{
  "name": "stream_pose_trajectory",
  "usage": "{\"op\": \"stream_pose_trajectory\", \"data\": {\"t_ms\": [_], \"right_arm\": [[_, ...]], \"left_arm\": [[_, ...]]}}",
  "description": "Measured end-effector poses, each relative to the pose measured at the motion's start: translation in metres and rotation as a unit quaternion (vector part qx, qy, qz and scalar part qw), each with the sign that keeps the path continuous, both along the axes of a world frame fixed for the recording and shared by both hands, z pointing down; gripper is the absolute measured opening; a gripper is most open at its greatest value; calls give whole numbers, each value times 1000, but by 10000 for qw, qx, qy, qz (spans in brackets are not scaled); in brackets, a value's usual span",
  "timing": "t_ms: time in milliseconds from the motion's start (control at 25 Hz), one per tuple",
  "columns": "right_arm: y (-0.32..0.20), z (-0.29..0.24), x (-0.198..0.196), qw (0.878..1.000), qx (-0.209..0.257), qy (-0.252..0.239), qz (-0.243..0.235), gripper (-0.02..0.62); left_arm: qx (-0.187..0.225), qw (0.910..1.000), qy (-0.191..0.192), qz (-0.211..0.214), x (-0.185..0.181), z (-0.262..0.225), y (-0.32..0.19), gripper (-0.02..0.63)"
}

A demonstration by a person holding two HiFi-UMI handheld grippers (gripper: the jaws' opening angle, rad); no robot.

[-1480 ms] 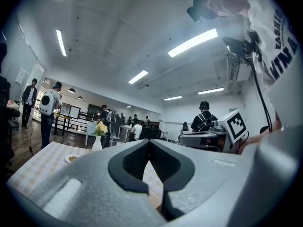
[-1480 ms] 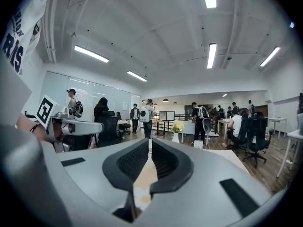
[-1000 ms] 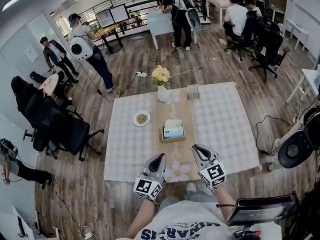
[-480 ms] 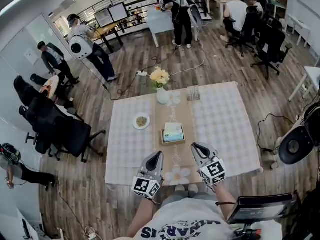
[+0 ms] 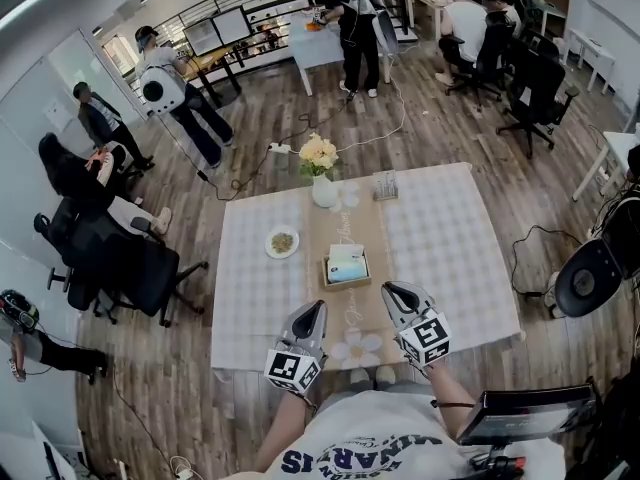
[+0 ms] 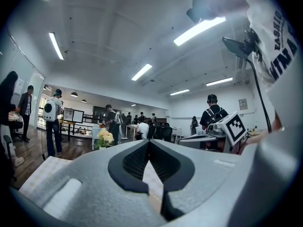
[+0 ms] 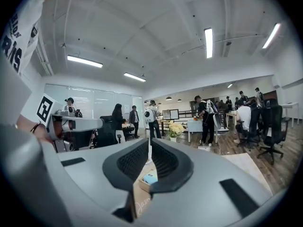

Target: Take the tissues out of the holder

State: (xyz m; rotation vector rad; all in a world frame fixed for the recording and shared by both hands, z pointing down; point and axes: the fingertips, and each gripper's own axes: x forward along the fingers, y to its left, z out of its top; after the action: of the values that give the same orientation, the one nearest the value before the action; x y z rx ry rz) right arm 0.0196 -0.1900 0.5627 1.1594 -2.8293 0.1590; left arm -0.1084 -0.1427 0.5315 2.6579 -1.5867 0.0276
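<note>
Almost nothing has shifted in the last second. My left gripper (image 5: 319, 310) and right gripper (image 5: 387, 289) hang over the near edge of the bench (image 5: 450, 258) as before, each with its fingers pressed together on nothing, so I judge the reach has not begun. The tissues (image 5: 347, 260) sit untouched in the wooden holder (image 5: 346, 282) at mid-bench, a little ahead of both grippers. Farther off, a small plate (image 5: 284, 239) holds bits of something I cannot identify, and a white vase (image 5: 326, 192) holds yellow flowers (image 5: 321, 151).
</note>
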Motion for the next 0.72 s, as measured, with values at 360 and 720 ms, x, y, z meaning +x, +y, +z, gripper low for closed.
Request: {"op": "stream_pose_trajectory", "data": {"t_ms": [360,720], "right_arm": [[-16,24,-20,9977,-95,643,-212,12],[-51,82,-69,9716,62,2214,-839,121]], "left_arm": [[40,9998,-15,182,3,2,10,-2],[155,9998,110,100,-16,-2,18,-2]]}}
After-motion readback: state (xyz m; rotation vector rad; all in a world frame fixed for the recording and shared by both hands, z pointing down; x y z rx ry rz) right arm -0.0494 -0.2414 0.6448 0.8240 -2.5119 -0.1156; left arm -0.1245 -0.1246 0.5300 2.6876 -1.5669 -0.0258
